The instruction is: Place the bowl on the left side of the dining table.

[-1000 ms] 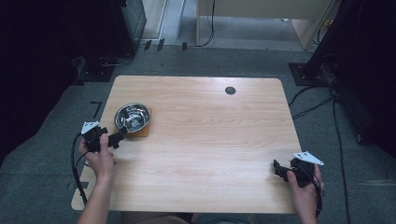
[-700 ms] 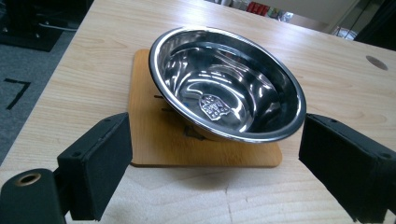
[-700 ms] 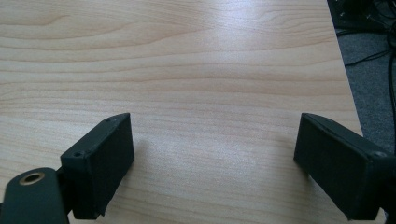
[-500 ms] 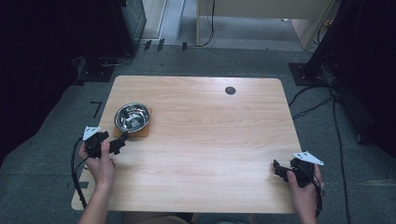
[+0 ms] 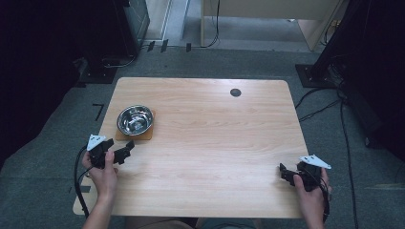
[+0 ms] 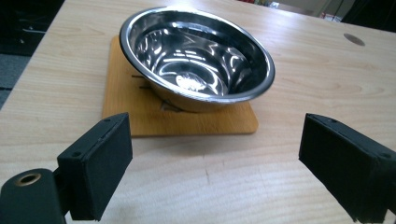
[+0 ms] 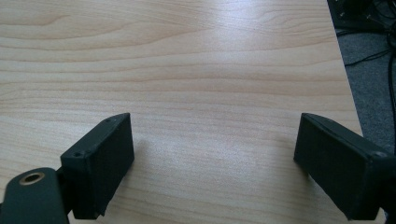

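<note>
A shiny steel bowl [image 5: 135, 119] sits on a small square wooden board [image 5: 145, 134] at the table's left side. In the left gripper view the bowl [image 6: 196, 56] and board [image 6: 140, 112] lie just beyond the jaws. My left gripper [image 5: 125, 150] is held open a little below the board, with nothing between its jaws; its midpoint [image 6: 212, 163] hangs over bare wood. My right gripper [image 5: 283, 172] rests open near the table's front right corner, over bare tabletop [image 7: 212, 158].
The wooden table [image 5: 215, 143] has a dark round grommet [image 5: 235, 92] near its far edge. Cables [image 5: 334, 100] run over the grey floor at the right. The table's right edge [image 7: 343, 60] lies close to the right gripper.
My left gripper has drawn back toward the person, away from the bowl and board. The right gripper has stayed put.
</note>
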`<state>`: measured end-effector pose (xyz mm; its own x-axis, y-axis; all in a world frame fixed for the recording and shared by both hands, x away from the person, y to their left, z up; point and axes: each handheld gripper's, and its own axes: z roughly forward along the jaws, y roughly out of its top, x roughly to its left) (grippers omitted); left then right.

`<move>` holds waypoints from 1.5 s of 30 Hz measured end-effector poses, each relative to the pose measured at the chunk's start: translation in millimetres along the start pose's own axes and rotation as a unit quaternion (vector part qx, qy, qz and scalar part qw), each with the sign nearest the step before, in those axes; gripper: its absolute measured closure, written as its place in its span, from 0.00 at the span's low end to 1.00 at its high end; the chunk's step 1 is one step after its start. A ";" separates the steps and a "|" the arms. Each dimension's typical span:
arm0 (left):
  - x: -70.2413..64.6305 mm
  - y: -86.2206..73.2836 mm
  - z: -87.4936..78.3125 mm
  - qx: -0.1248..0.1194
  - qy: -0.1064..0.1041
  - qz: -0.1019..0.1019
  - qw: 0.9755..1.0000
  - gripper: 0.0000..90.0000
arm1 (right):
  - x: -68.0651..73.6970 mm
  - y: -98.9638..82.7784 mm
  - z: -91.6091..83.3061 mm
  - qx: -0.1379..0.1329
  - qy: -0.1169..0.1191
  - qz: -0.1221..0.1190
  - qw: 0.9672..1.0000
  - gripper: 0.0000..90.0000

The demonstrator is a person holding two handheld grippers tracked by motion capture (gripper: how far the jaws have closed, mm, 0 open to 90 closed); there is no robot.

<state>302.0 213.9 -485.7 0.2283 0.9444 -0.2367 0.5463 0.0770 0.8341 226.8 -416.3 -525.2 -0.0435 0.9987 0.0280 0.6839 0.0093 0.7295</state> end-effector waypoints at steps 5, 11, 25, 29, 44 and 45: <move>0.0 -9.6 -2.3 0.005 -0.003 -0.001 1.000 0.11 | 0.0 0.0 0.0 0.000 0.000 0.000 1.000 0.13; 2.6 -18.7 -8.3 0.010 -0.009 0.000 1.000 0.11 | 0.0 0.0 0.0 0.000 0.000 0.000 1.000 0.13; 8.7 -38.6 -21.7 0.026 -0.009 0.008 1.000 0.11 | 0.0 0.0 0.0 0.000 0.000 0.000 1.000 0.13; 11.6 -41.5 -26.7 0.025 -0.007 0.007 1.000 0.11 | 0.0 0.0 0.0 0.000 0.000 0.000 1.000 0.13; 26.5 -52.1 -47.6 0.022 0.000 0.003 1.000 0.11 | 0.0 0.0 0.0 0.000 0.000 0.000 1.000 0.13; 26.8 -52.6 -48.8 0.023 0.001 0.005 1.000 0.11 | 0.0 0.0 0.0 0.000 0.000 0.000 1.000 0.13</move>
<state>240.0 250.8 -511.6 0.2324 0.9454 -0.2283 0.5798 0.0538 0.8130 226.8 -416.2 -525.2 -0.0433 0.9987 0.0280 0.6840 0.0093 0.7294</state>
